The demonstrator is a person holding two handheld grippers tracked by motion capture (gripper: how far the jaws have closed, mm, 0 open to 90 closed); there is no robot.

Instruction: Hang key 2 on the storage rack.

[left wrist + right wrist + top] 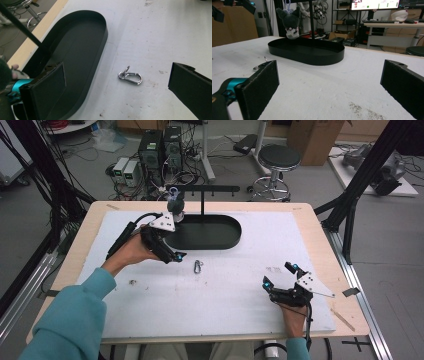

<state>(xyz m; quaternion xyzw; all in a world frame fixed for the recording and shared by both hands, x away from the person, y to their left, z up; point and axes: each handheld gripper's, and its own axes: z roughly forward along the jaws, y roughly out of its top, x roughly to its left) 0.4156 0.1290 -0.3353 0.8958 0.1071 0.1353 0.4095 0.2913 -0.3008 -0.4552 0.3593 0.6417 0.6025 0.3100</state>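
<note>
- The counter has a pale wooden edge and is covered by a white, slightly rough and speckled sheet.
- A black oval tray with a low upright wall lies in the upper middle of the high view; its surface looks smooth and matte.
- A thin black stand rises from the tray, and a small dark plush toy with a pale face hangs over the tray's far end.
- A small shiny metal clip lies flat on the white sheet, just below the tray and apart from it.
- The left tool, left of centre, is spread open and empty, its flat black pads on either side of the clip in the left gripper view.
- The right tool, lower right, is also open and holds nothing.
</note>
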